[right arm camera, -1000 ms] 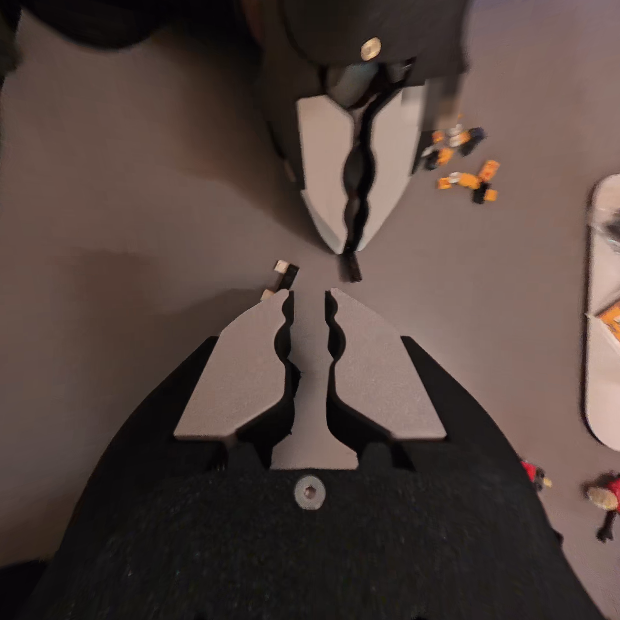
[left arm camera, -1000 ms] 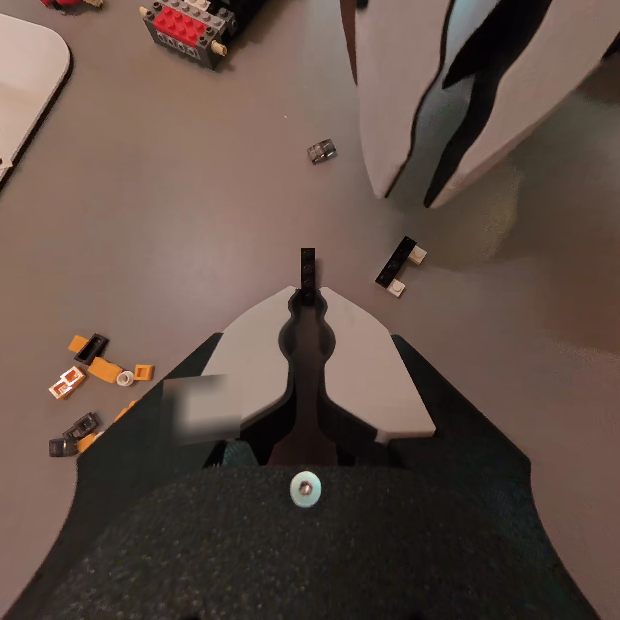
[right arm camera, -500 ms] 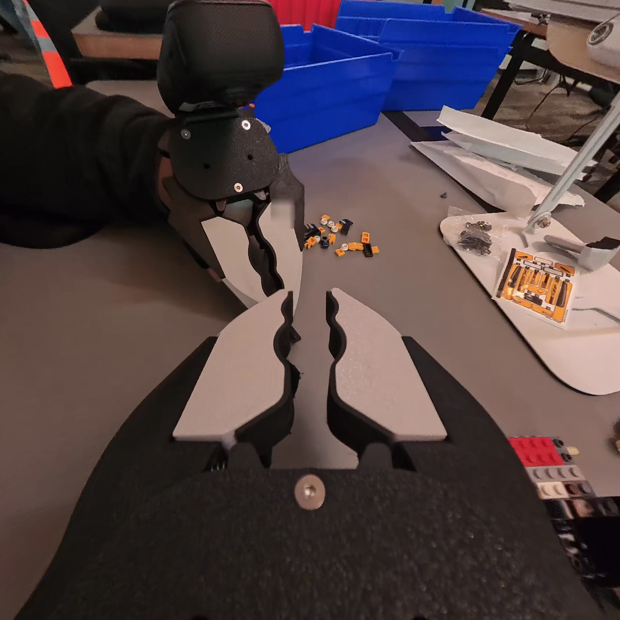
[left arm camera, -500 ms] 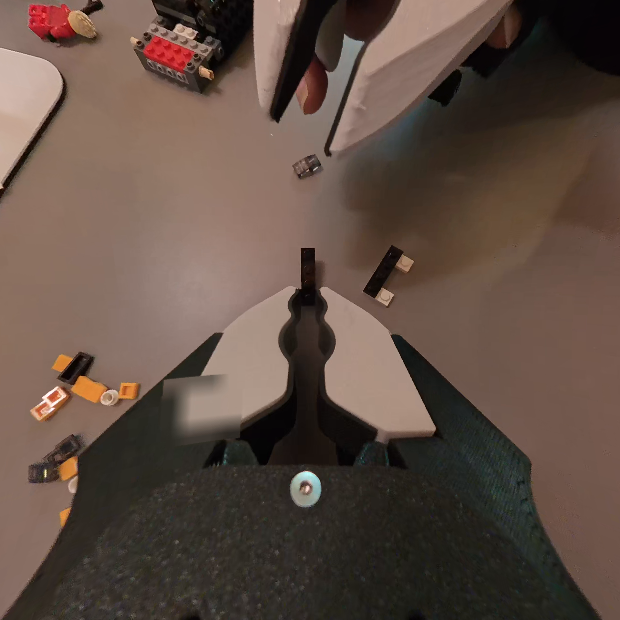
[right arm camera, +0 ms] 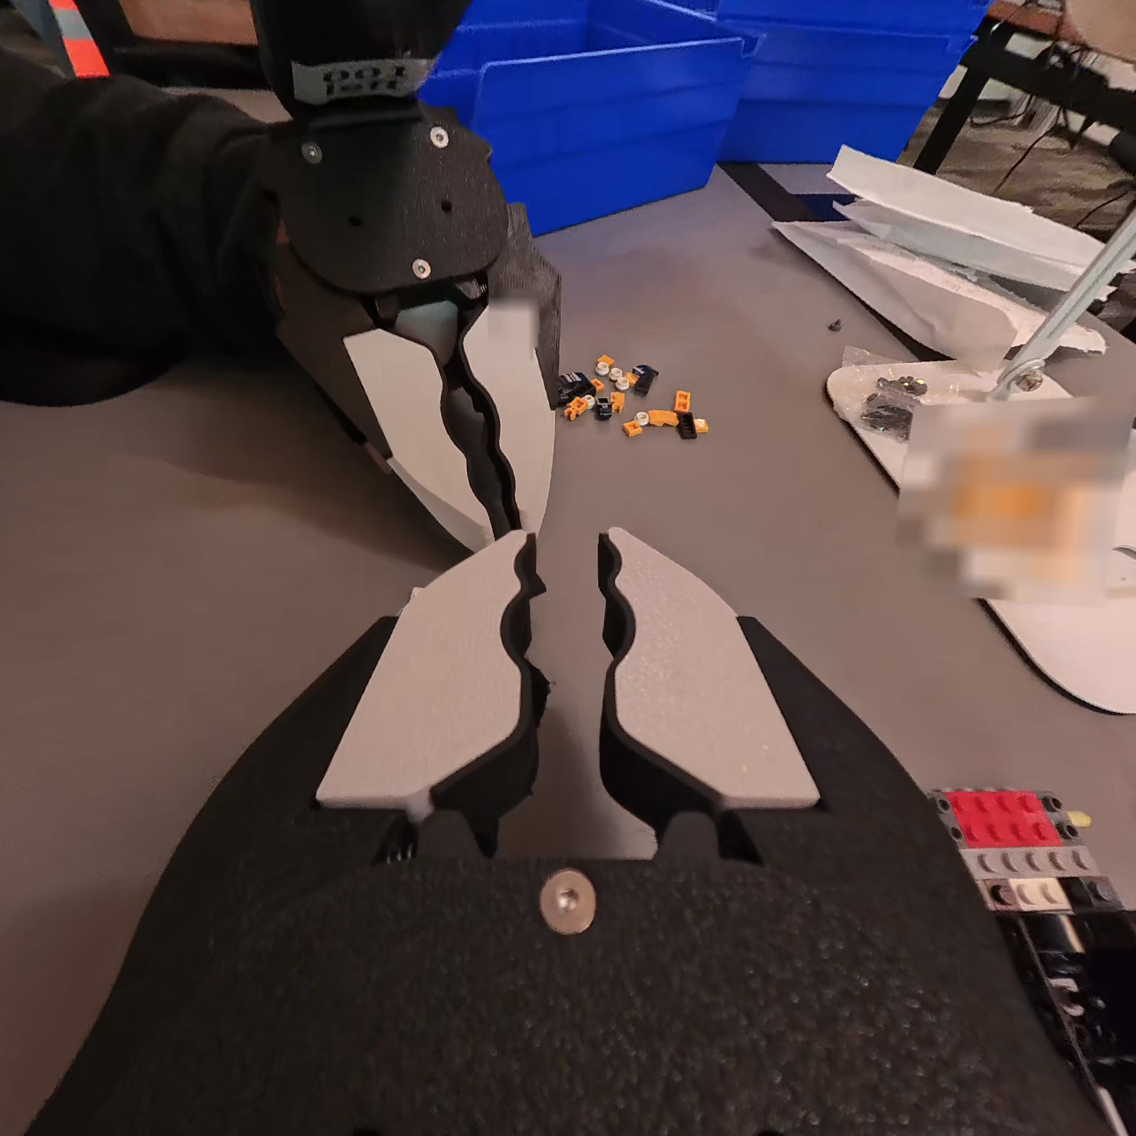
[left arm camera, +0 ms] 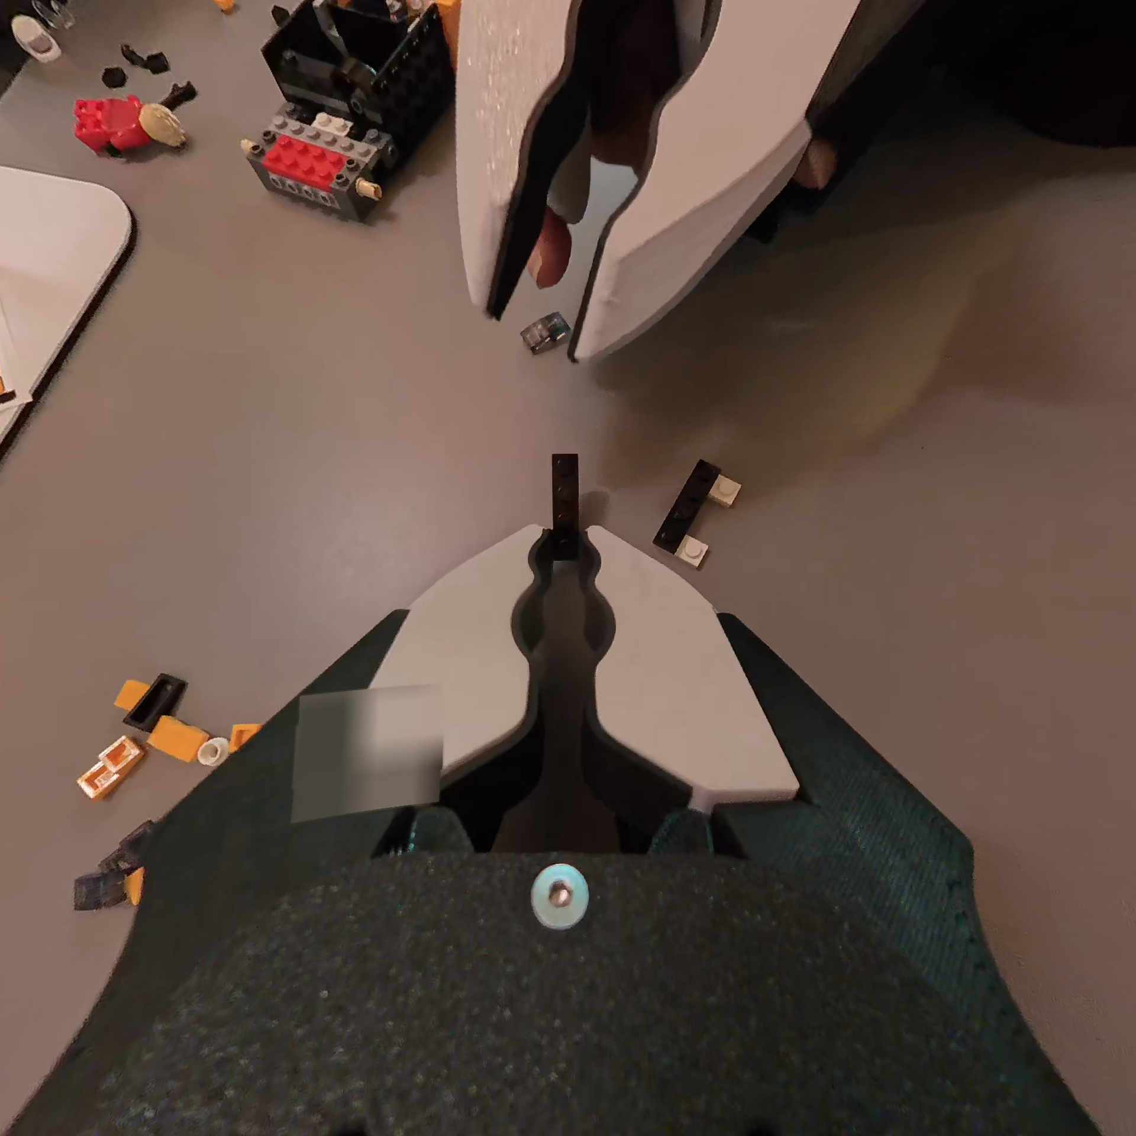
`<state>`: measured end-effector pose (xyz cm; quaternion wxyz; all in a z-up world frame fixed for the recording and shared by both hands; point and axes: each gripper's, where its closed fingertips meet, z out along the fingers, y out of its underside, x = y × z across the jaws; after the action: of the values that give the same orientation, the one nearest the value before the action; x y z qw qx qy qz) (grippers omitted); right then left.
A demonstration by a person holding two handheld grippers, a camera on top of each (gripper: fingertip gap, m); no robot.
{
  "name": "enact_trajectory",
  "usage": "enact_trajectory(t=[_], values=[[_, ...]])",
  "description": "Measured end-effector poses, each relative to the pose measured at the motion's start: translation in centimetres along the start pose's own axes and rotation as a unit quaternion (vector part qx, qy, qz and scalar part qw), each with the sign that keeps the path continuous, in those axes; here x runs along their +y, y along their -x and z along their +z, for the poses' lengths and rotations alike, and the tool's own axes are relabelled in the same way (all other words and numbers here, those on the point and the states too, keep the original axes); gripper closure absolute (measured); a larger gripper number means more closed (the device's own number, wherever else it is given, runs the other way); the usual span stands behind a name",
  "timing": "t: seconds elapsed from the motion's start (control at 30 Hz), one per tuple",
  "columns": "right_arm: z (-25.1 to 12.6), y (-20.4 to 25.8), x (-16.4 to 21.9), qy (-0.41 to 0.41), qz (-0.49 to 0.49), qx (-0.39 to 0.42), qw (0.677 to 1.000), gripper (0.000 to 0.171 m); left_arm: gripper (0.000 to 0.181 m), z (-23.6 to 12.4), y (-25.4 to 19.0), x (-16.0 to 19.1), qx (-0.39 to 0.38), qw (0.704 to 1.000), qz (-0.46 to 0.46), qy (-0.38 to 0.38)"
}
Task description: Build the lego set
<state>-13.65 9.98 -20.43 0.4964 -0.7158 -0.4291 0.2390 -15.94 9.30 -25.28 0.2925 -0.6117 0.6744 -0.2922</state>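
Observation:
My left gripper [left arm camera: 564,533] is shut on a thin black plate [left arm camera: 564,498] that sticks out forward from its tips, just above the grey table. A second black plate with two white studs [left arm camera: 687,514] lies just to its right. A small clear-grey piece [left arm camera: 544,332] lies farther ahead, between the tips of my right gripper [left arm camera: 533,335], which comes down from the top, open and empty. In the right wrist view my right gripper [right arm camera: 565,538] is open and faces the shut left gripper [right arm camera: 513,522]. The partly built model, black with red and grey bricks [left arm camera: 319,163], stands at the far left.
Loose orange, black and white pieces [left arm camera: 153,731] lie left of my left gripper. A red minifigure [left arm camera: 120,123] lies beyond the model. A white board [left arm camera: 55,246] is at the left edge. Blue bins [right arm camera: 590,117], white papers [right arm camera: 940,258] and a bag of small black parts [right arm camera: 891,406] sit behind. The red minifigure [left arm camera: 120,123] is about 25 cm from both grippers' fingertips.
My right gripper swung up from pointing down at the table, then came lower and closer toward the clear-grey piece. My left gripper kept its hold on the black plate and barely moved.

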Motion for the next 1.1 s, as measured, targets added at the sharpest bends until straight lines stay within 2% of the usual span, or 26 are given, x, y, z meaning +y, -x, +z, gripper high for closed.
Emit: enact_trajectory(t=[0.43,0.6,0.77,0.93,1.1], values=[[0.5,1.3,0.8,0.034,-0.028,-0.019,0.999,0.149,0.174,-0.5,-0.4,-1.2,0.004,0.999,0.011,-0.035],[0.2,0.7,1.0,0.045,-0.033,-0.006,0.998,0.149,0.174,-0.2,-0.4,-0.8,0.003,1.000,0.014,-0.023],[-2.0,-2.6,2.8,0.124,-0.036,0.049,0.990,0.149,0.174,0.0,0.1,-0.1,-0.007,1.000,0.006,-0.002],[-3.8,-2.8,5.2,0.207,-0.034,0.035,0.977,0.149,0.174,0.5,0.2,0.7,-0.016,0.999,0.018,0.021],[-3.1,-2.0,6.7,0.245,-0.009,0.022,0.969,0.149,0.174,0.5,0.3,0.7,-0.018,0.999,0.021,0.020]])
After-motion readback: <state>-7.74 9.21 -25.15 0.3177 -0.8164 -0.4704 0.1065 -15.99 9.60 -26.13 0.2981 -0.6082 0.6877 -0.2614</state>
